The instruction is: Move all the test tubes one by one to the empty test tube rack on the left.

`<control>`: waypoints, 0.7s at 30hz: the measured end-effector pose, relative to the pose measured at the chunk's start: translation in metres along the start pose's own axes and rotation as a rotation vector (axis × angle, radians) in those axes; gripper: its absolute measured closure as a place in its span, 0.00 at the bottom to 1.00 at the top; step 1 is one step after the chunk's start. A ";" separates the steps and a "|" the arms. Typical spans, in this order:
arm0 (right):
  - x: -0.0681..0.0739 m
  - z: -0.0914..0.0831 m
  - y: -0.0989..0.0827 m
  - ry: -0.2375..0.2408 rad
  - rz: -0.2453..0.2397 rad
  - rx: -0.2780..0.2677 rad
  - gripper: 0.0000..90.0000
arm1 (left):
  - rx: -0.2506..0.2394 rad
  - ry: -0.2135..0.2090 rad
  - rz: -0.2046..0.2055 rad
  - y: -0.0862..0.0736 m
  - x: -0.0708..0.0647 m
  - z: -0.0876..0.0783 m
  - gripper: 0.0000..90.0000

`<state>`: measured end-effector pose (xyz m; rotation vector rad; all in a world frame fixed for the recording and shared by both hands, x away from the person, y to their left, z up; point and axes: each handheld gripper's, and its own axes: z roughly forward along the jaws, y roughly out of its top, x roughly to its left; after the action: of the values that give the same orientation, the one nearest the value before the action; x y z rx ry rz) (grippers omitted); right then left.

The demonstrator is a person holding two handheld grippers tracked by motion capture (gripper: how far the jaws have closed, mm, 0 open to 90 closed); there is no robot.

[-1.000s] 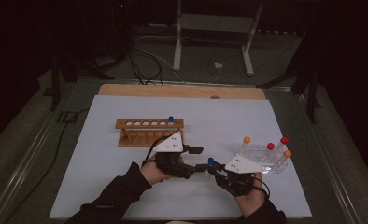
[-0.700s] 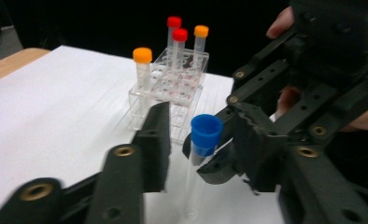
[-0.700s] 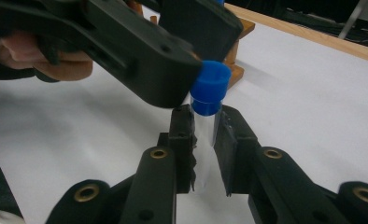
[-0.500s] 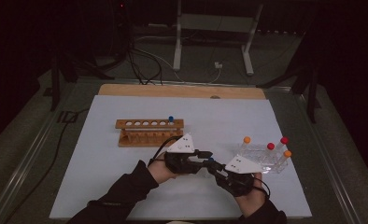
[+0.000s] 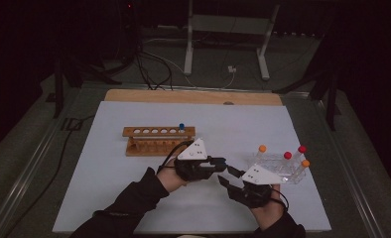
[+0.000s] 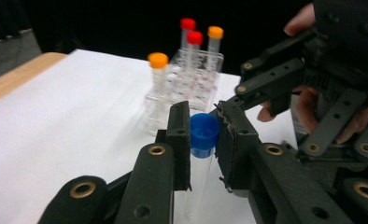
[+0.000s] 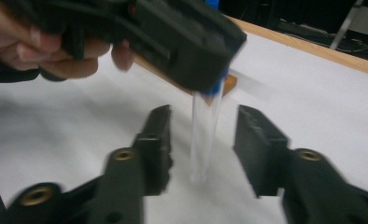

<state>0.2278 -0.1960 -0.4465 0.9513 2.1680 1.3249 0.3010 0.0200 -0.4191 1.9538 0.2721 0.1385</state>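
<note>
Nearest the person, R gripper point(image 5: 227, 179) has just been opening: jaws stand apart w/ the clear tube point(image 7: 203, 140) between them, pads off it. Just left and a bit farther, L gripper point(image 5: 222, 161) has just closed and now clamps the tube's blue cap point(image 6: 204, 132). So the tube sits at the near-centre of the white table point(image 5: 109, 163), held off the surface (handover looks about done). Long axis runs roughly vertical, cap up, round end down. Likely light, stiff, smooth and slippery, prob. breakable; best held at the cap or just under. Farther right: clear rack point(image 5: 283, 168) w/ orange- and red-capped tubes; farther left: wooden rack point(image 5: 159, 140).
</note>
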 end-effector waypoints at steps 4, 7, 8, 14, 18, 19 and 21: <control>-0.005 -0.001 0.001 0.000 -0.004 -0.009 0.42 | -0.026 0.048 -0.006 0.007 0.009 -0.016 0.86; -0.008 -0.001 0.000 -0.020 0.041 -0.002 0.35 | -0.037 0.084 -0.003 0.011 0.017 -0.028 0.86; -0.010 -0.001 0.000 -0.026 0.051 -0.009 0.35 | -0.043 0.093 -0.006 0.013 0.020 -0.032 0.86; -0.010 -0.005 0.001 -0.063 0.034 -0.047 0.21 | -0.063 0.183 -0.012 0.018 0.039 -0.060 0.86; -0.012 -0.005 0.000 -0.072 0.071 -0.059 0.16 | -0.071 0.243 -0.018 0.020 0.051 -0.077 0.86; -0.012 -0.005 0.000 -0.066 0.086 -0.065 0.16 | -0.072 0.253 -0.017 0.020 0.053 -0.080 0.86; -0.013 -0.005 0.000 -0.059 0.093 -0.065 0.10 | -0.068 0.281 -0.015 0.021 0.059 -0.087 0.86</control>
<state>0.2334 -0.2084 -0.4444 1.0643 2.0464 1.3829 0.3416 0.1048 -0.3675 1.8625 0.4606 0.4090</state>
